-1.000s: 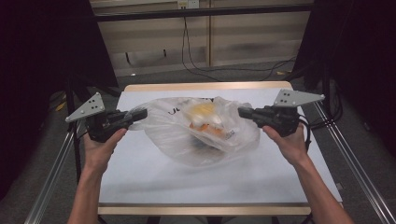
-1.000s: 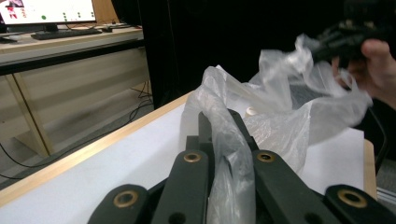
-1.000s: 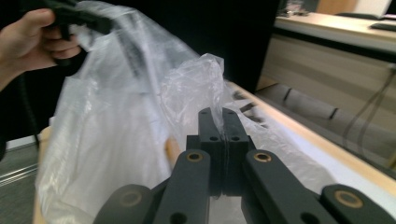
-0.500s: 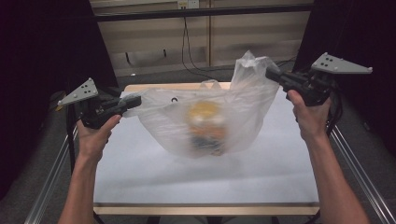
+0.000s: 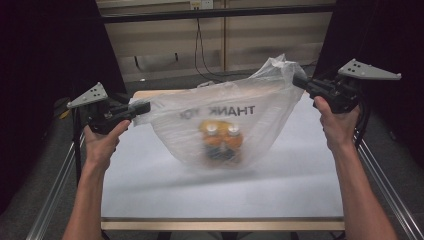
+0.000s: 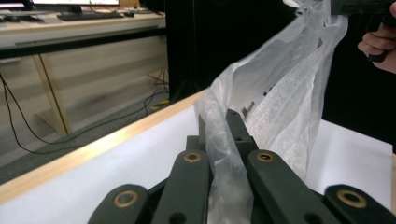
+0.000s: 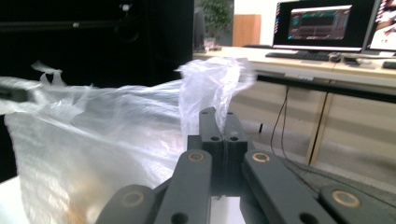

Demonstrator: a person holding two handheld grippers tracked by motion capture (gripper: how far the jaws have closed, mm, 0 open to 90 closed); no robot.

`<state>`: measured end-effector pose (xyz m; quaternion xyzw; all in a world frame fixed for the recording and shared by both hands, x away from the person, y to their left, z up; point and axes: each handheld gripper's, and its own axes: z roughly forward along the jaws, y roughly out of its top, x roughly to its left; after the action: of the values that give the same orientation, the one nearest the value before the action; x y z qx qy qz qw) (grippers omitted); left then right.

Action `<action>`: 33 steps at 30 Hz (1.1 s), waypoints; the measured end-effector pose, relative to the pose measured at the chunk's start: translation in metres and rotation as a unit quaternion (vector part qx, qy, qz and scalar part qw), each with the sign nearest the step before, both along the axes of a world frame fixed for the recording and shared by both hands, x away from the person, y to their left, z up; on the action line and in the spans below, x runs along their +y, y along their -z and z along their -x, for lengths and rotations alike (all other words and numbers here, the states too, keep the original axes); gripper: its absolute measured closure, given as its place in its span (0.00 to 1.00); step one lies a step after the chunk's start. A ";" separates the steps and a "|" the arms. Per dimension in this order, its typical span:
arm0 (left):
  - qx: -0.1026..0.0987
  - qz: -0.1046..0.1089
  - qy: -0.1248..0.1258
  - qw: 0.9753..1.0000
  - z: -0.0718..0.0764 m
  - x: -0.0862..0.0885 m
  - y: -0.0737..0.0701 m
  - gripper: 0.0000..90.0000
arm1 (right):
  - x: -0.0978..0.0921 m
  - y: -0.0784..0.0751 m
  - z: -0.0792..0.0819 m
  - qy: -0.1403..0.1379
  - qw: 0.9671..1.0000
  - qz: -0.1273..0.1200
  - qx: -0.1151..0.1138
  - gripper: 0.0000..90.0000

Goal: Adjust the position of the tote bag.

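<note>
From above, my left claw (image 5: 142,107) and right claw (image 5: 298,81) hoist a clear plastic bag (image 5: 225,120) off the white bench (image 5: 150,170), each pinching one handle; the right end rides higher than the left. The bag hangs between them above the middle of the bench, "THANK YOU" showing mirrored through the film. Orange bottles (image 5: 221,142) with white caps sag at the bag's bottom.

Along my left claw (image 6: 223,135), the jaws are pressed together on a twisted strip of the bag (image 6: 280,102), which rises away toward my other hand (image 6: 380,44) at top right.

Along my right claw (image 7: 223,128), the jaws meet on bunched film, a tuft standing above them; the bag (image 7: 93,149) billows to their left.
</note>
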<state>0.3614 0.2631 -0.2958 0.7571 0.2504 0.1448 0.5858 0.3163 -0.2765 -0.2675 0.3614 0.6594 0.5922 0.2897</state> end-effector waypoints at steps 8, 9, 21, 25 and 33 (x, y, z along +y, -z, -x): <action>0.012 -0.040 0.010 0.999 0.005 -0.016 0.017 0.98 | 0.010 0.022 0.011 -0.018 0.999 0.027 0.018 1.00; 0.015 -0.042 0.011 0.999 0.005 -0.017 0.020 0.98 | 0.010 0.025 0.011 -0.018 0.999 0.027 0.021 1.00; 0.054 -0.037 0.049 0.997 0.000 -0.014 0.057 0.98 | -0.003 0.059 0.013 -0.018 0.998 0.009 0.053 1.00; 0.061 -0.055 0.044 0.996 0.000 -0.016 0.062 0.98 | -0.006 0.071 0.013 -0.022 0.998 0.003 0.063 1.00; 0.060 -0.066 0.037 0.995 0.001 -0.019 0.071 0.98 | -0.002 0.082 0.011 -0.026 0.996 0.019 0.083 1.00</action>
<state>0.3604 0.2444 -0.3664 0.8100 0.2467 0.0934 0.5237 0.3048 -0.2784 -0.3497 0.3866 0.7017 0.5545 0.2252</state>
